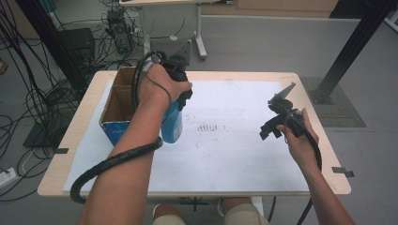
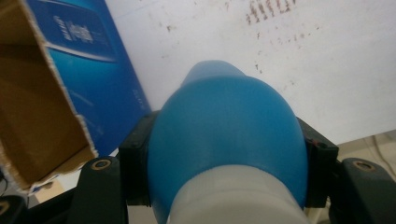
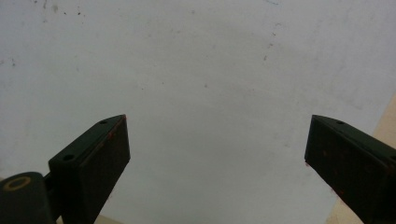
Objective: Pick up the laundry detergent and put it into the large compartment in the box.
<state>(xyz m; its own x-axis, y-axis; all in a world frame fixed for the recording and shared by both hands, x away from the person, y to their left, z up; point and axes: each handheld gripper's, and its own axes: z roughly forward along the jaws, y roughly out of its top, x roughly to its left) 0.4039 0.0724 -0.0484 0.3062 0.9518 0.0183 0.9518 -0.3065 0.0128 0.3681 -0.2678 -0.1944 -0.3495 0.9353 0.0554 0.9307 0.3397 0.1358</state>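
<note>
Holding item: a blue plastic bottle with a whitish band near its neck (image 1: 172, 123), clamped between the black jaws of the left gripper (image 1: 180, 101); the left gripper view shows both pads pressed against the bottle's rounded shoulders (image 2: 227, 140). Position: hanging bottom-down, clear of the white sheet on the tabletop (image 1: 234, 154), just beside the open brown cardboard box with blue printed outer walls (image 1: 118, 108) that stands at the tabletop's far left corner.

Right gripper (image 1: 278, 118): jaws spread wide with nothing between them, held above the sheet toward the right edge of the tabletop; its own view shows bare white sheet (image 3: 210, 93) between the two pads.

Progress, as judged: the pick-up is done and the bottle is in the air; whether it is being taken from the box or carried to it cannot be told. Setting it down remains.

Not made out: the bottle's cap and neck, hidden behind the hand and gripper body; the box's interior floor, in shadow; the small print on the box wall (image 2: 84, 32), blurred; the faint dark marks on the sheet (image 1: 209, 127), nature unclear.
</note>
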